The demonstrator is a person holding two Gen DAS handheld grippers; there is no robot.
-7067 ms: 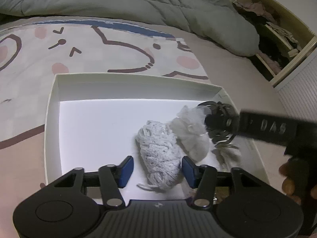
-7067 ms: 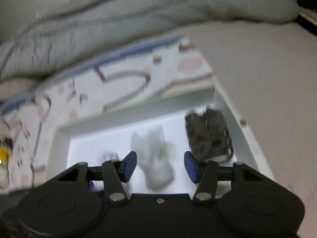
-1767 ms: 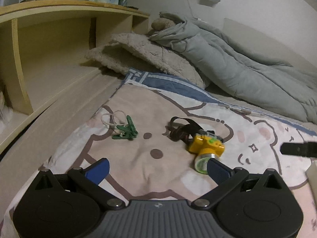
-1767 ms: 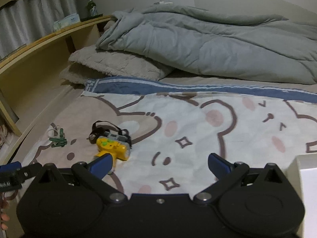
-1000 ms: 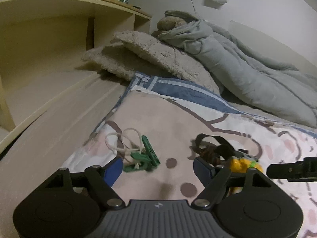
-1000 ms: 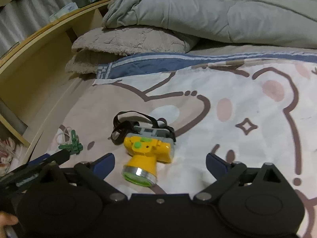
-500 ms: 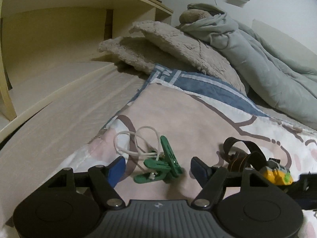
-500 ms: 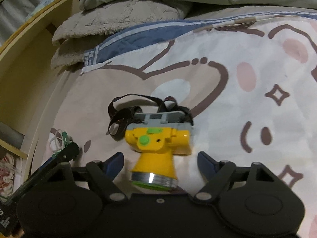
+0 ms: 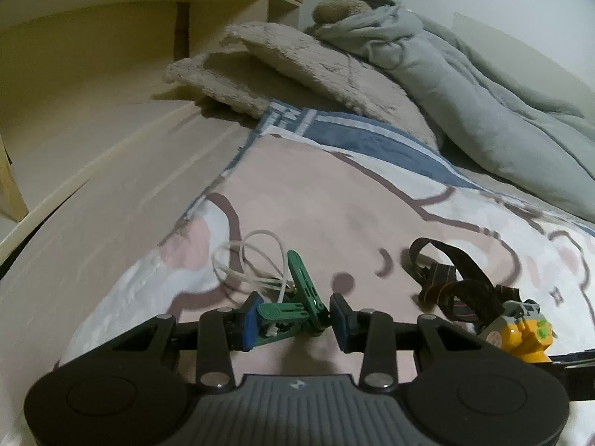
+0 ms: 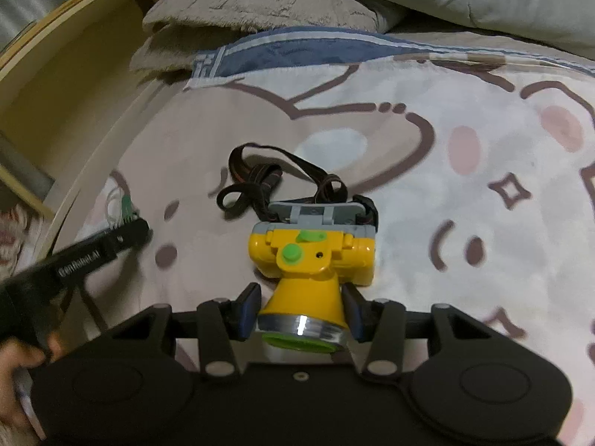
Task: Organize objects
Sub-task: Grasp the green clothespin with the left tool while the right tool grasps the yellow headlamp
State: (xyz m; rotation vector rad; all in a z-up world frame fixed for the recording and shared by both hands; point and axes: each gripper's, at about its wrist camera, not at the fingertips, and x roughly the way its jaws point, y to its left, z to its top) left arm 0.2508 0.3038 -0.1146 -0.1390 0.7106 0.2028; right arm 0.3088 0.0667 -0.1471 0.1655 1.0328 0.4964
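Observation:
A green clothes peg (image 9: 293,306) with a white cord loop (image 9: 249,260) lies on the bear-print blanket (image 9: 334,200). My left gripper (image 9: 293,319) has closed around the peg, with both blue pads touching it. A yellow headlamp (image 10: 310,260) with green buttons and a black strap (image 10: 267,182) lies on the blanket. My right gripper (image 10: 301,306) has its pads against the lamp's yellow cone, shut on it. The headlamp also shows at the right in the left wrist view (image 9: 520,338). The left gripper also shows at the left in the right wrist view (image 10: 85,256).
A beige fleece pillow (image 9: 305,63) and a grey duvet (image 9: 483,85) lie at the head of the bed. A wooden shelf unit (image 9: 93,55) runs along the left side. The blanket's blue border (image 10: 297,52) is beyond the headlamp.
Both grippers have moved in and down onto their objects. The left jaws have narrowed onto the green peg and the right jaws onto the headlamp's cone.

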